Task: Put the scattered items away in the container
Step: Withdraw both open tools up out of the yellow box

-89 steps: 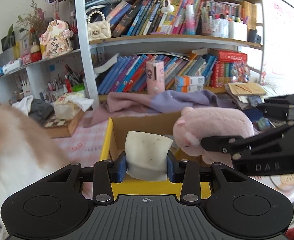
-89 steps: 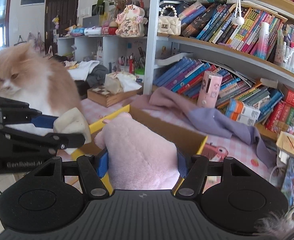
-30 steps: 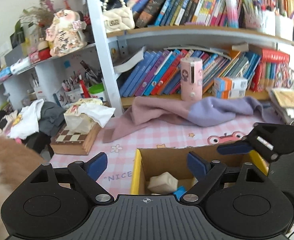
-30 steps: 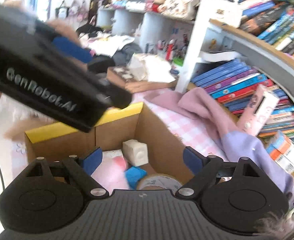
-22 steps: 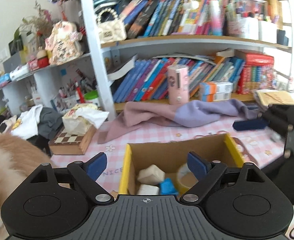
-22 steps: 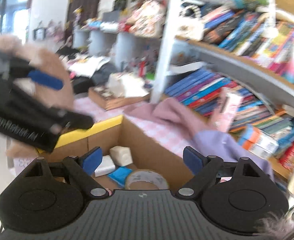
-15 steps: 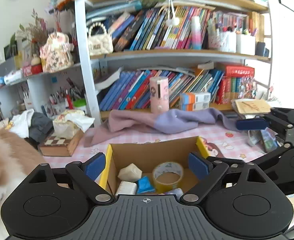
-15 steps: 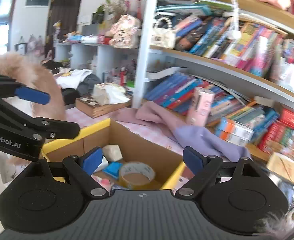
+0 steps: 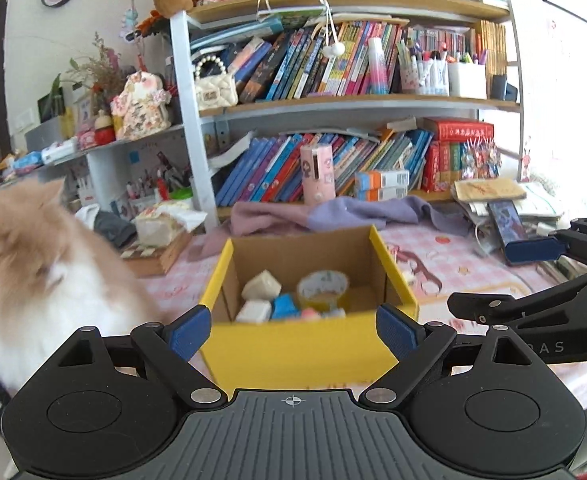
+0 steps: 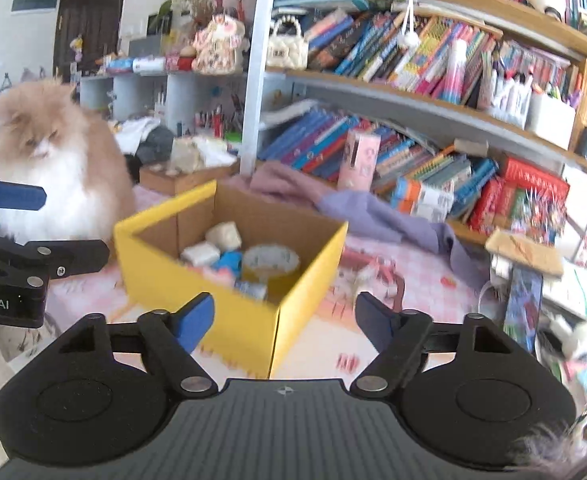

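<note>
Gaping empty, both: left hand-held gripper [image 9: 293, 330], right hand-held gripper [image 10: 283, 318]; only right view shows cat's face [image 10: 39, 140].

Yellow box [image 9: 305, 350] with brown cardboard inside, centre frame. In it: white blocks [image 9: 261, 286], blue piece [image 9: 283, 306], beige tape roll [image 9: 322, 286]. Pink checked tablecloth [image 9: 465, 256]. Orange-and-white cat [image 10: 53, 156] at left. Purple-pink cloth [image 9: 333, 214] behind box.

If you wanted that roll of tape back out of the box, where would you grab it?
Probably from straight above. The tape roll lies flat in the box, hole facing up, so one jaw could go into the hole and the other outside, pinching the ring's wall. Its right side looks best: the blue block crowds the left, while the floor to the right is bare.
</note>
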{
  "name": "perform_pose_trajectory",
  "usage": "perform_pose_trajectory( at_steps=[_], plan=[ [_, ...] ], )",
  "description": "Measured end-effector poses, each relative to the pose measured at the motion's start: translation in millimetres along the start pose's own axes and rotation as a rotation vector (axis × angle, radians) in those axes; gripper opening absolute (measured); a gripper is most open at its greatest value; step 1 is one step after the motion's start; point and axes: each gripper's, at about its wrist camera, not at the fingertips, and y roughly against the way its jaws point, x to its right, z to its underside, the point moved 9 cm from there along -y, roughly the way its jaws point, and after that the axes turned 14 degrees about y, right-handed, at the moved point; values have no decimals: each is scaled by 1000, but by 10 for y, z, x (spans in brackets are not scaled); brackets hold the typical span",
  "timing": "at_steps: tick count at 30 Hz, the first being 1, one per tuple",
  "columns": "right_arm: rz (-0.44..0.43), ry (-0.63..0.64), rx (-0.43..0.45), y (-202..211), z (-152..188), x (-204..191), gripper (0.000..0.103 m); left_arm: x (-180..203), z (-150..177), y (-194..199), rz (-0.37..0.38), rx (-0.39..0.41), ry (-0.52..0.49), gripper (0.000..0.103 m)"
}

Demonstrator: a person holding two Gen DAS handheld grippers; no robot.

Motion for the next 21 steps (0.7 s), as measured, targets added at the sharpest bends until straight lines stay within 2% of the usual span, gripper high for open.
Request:
perform_pose_trajectory(
  at_steps=[5, 12, 21],
  plan=[
    [5, -46, -56, 130, 278, -176, 66, 5, 301, 132, -15, -54, -11, 92],
    [34, -71, -87, 225, 492, -256, 63, 27, 575, 207, -18, -96, 4, 92],
    [31, -93, -110, 327, 589, -227, 60, 152, 710, 228, 16, -111, -29, 92]
  ],
)
